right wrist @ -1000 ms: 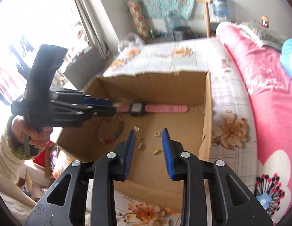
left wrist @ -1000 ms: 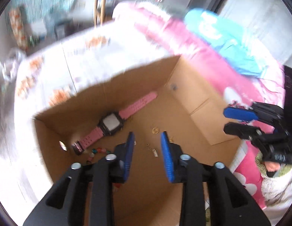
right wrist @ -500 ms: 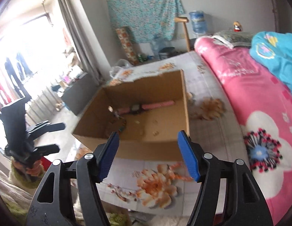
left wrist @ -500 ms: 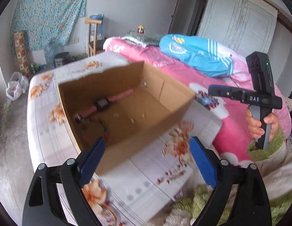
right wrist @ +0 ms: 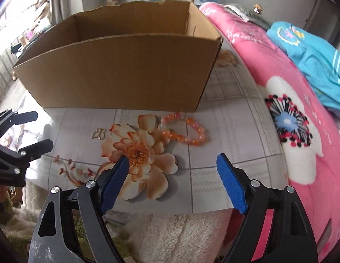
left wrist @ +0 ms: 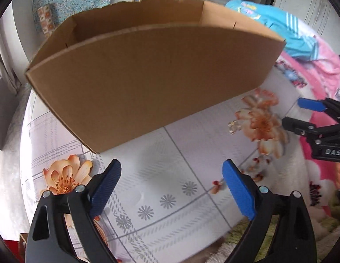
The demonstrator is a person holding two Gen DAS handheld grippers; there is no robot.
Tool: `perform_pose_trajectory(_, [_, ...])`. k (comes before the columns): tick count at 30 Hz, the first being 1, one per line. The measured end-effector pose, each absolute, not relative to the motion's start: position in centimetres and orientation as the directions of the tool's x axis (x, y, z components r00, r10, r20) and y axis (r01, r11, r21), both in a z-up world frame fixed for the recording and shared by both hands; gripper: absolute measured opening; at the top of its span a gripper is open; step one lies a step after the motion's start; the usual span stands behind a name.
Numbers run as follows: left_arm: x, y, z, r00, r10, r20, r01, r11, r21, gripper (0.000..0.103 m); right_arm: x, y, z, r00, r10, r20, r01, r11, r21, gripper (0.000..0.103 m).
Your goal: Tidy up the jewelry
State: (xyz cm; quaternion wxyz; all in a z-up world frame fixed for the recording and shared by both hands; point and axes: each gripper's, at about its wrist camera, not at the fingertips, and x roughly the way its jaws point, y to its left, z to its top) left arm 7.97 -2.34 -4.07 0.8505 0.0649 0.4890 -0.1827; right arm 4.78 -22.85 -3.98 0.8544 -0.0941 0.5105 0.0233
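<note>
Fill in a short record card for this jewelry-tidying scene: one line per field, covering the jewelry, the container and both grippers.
container: cardboard box, open-topped, standing on the floral sheet; its contents are hidden from both views
jewelry outside box: orange bead bracelet lying on the sheet just in front of the box; small gold butterfly-shaped piece to its left
left gripper: open, holds nothing, in front of the box
right gripper: open, holds nothing, the bracelet ahead of its fingers
bedding: pink quilt, blue garment on it
</note>
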Motion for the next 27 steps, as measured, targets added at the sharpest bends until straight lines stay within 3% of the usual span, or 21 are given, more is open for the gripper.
perform_pose_trajectory(6, [8.8, -3.2, -5.2, 0.464, -0.203, -0.862, 0.335, 0.941, -0.041, 0.094, 5.8, -23.5, -5.9, 0.421, -0.065, -0.905, -0.062, 0.993, -0.101, 0.082])
perform_pose_trajectory(15, [9.1, -5.1, -5.7, 0.489, -0.16, -0.857, 0.309, 0.951, -0.002, 0.098, 6.8, -23.6, -7.2, 0.414, -0.098, -0.905, -0.05, 0.99, -0.13, 0.095])
perform_pose_trajectory(27, [8.5, -4.9, -5.9, 0.488, -0.155, -0.859, 0.3, 0.954, -0.002, 0.098, 8.4, -25.0, -7.7, 0.383, -0.06, -0.922, -0.068, 0.993, -0.093, 0.095])
